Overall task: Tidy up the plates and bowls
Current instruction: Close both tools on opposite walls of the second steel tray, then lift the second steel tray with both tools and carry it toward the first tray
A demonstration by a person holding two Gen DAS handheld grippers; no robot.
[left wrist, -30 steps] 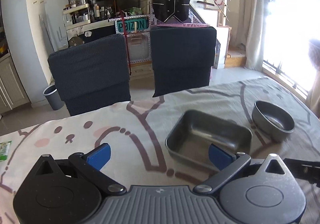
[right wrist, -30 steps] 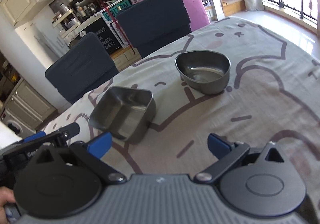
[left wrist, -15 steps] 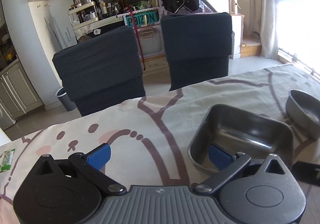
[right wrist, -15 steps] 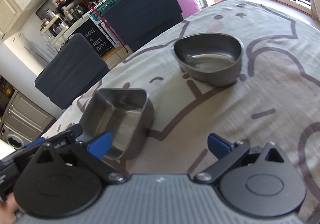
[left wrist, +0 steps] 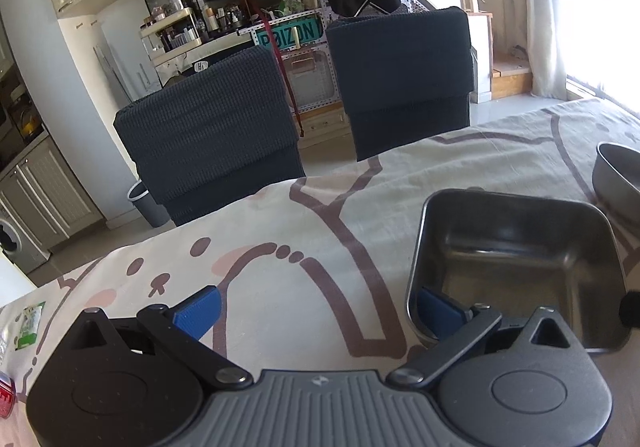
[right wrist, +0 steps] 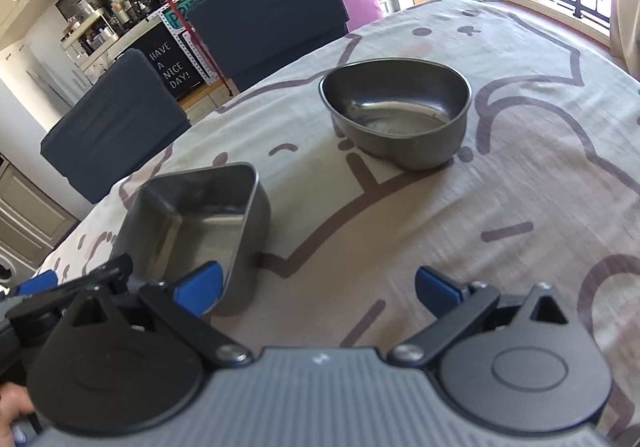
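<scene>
A square steel dish (left wrist: 516, 259) sits on the patterned tablecloth; it also shows in the right wrist view (right wrist: 196, 219). A rounded steel bowl (right wrist: 396, 111) sits beyond it to the right, its edge visible in the left wrist view (left wrist: 618, 177). My left gripper (left wrist: 316, 307) is open; its right blue fingertip (left wrist: 436, 309) reaches over the dish's near-left rim, inside the dish. My right gripper (right wrist: 318, 287) is open and empty, just right of the square dish, its left fingertip (right wrist: 200, 285) close to the dish's outer wall.
Two dark blue chairs (left wrist: 216, 131) (left wrist: 404, 75) stand at the table's far edge. A small green packet (left wrist: 30, 325) and a red object (left wrist: 6, 401) lie at the left. The tablecloth (right wrist: 520, 215) stretches right toward the window.
Both grippers have moved closer to the square dish. The left gripper's right fingertip now sits inside the dish rim. The right gripper has dropped lower beside the dish.
</scene>
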